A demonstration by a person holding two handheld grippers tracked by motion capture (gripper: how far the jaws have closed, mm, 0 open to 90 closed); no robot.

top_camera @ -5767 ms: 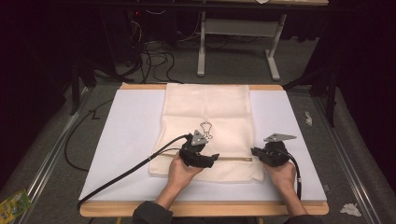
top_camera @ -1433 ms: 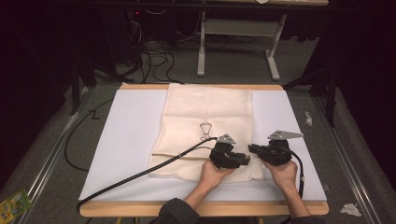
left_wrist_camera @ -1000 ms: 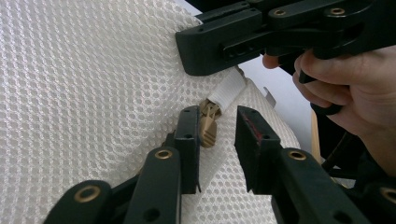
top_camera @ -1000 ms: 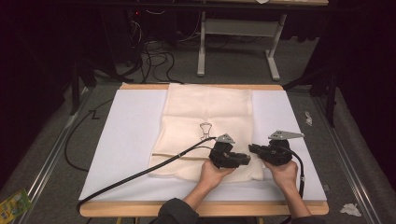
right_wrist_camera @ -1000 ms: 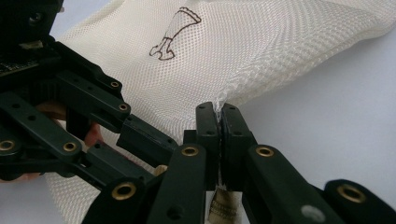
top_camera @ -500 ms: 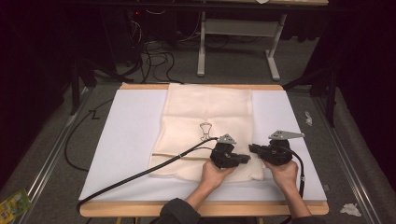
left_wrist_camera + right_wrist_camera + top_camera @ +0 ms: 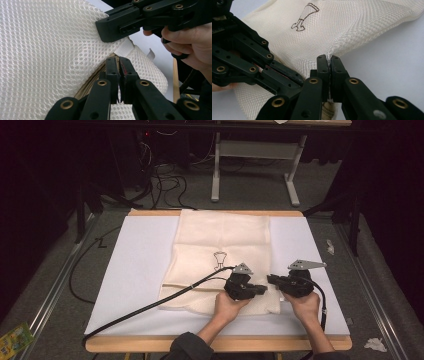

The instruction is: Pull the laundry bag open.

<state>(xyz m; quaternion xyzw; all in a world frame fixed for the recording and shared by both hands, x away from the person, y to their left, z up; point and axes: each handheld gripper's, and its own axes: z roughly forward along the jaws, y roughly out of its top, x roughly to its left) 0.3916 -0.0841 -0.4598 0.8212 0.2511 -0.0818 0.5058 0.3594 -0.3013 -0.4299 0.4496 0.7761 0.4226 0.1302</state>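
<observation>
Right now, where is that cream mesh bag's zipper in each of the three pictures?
High view: the zipper is a tan line across the bag, low, running to the left gripper.
Left gripper view: bottom centre, a tan strip ending at the shut jaws.
Right gripper view: bottom edge, just under the right gripper.
Shared landmark: the bag's seamed right edge, where both grippers pinch.

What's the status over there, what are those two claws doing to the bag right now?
Left gripper shut at the mesh bag's zipper end. Right gripper shut on the bag's edge. Nothing in the way.
</observation>
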